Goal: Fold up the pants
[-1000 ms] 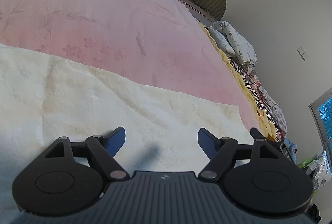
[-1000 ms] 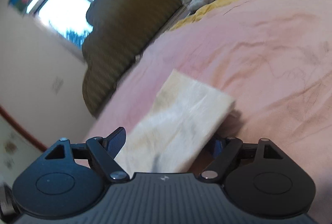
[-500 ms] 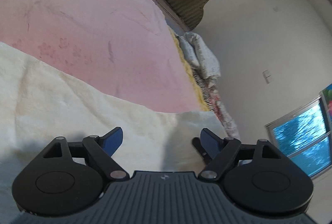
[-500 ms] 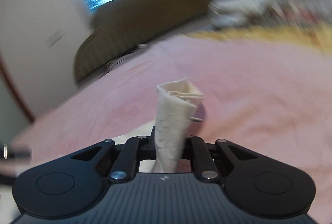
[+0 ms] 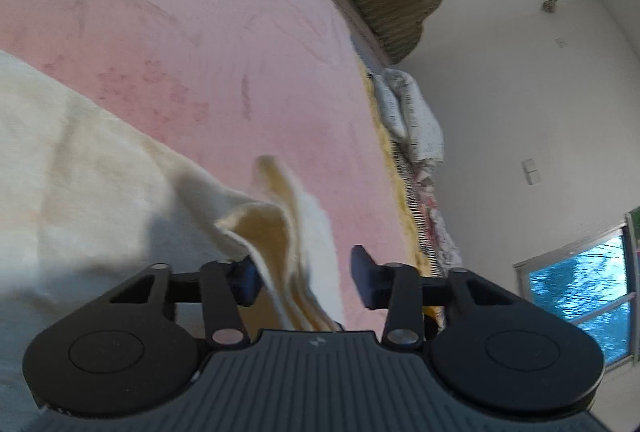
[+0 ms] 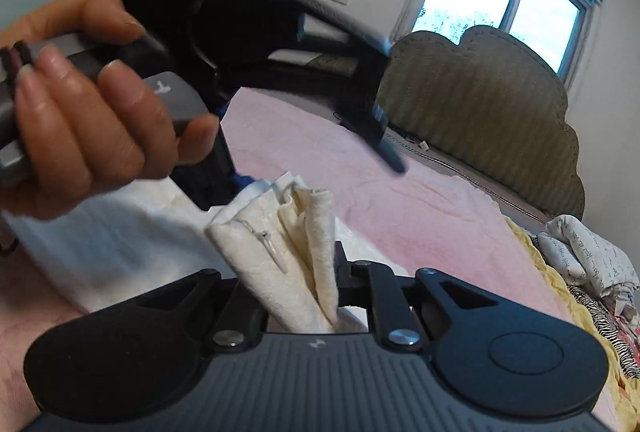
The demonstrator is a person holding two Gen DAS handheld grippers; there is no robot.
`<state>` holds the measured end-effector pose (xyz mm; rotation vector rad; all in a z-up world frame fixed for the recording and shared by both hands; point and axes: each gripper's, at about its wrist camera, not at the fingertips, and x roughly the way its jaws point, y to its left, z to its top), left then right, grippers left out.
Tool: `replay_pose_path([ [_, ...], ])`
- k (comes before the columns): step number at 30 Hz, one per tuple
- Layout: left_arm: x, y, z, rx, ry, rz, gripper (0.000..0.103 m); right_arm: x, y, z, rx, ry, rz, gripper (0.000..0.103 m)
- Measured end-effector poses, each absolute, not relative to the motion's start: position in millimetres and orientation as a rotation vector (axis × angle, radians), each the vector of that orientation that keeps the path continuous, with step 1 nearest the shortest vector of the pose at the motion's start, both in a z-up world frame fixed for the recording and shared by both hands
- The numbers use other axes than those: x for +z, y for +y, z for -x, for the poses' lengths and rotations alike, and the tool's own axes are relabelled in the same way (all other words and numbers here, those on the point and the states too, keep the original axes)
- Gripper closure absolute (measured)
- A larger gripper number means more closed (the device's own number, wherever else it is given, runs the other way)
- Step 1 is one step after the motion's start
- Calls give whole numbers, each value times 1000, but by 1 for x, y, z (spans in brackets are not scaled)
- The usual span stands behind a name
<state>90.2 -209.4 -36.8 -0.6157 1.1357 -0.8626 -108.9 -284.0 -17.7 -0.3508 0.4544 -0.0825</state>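
Lifted since a second ago, the cream textured cotton pants (image 6: 292, 252) rise off the pink bedspread (image 5: 200, 32), bunched in my clenched right gripper (image 6: 300, 284); my left gripper (image 5: 304, 276) gapes around one edge. Uneven layers may slip out.

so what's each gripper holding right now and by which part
Right gripper is shut on a bunched end of the cream pants. Left gripper is open, cloth between its fingers, not clamped.
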Motion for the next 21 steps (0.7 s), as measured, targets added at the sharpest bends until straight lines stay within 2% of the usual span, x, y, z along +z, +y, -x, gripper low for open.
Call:
replay_pose_path([
  [1,-36,-207,-91,-824,1125,574,70,-17,-282,107,-78,465,346,91],
  [3,-35,-201,-91,-792,1099,493,88,-15,-274,102,-64,490,341,91],
  [5,-26,-195,-84,-769,1033,385,92,-13,-260,94,-36,514,354,91],
  [11,8,-163,-61,-680,784,13,93,-18,-211,74,103,502,429,91],
  [19,-10,-110,-75,-553,764,-61,92,-30,-164,38,249,487,448,91],
  [20,-15,-106,-77,-552,777,-60,91,-34,-161,34,263,504,448,91],
  [21,-19,-104,-78,-543,793,-59,84,-39,-157,30,279,533,453,89],
])
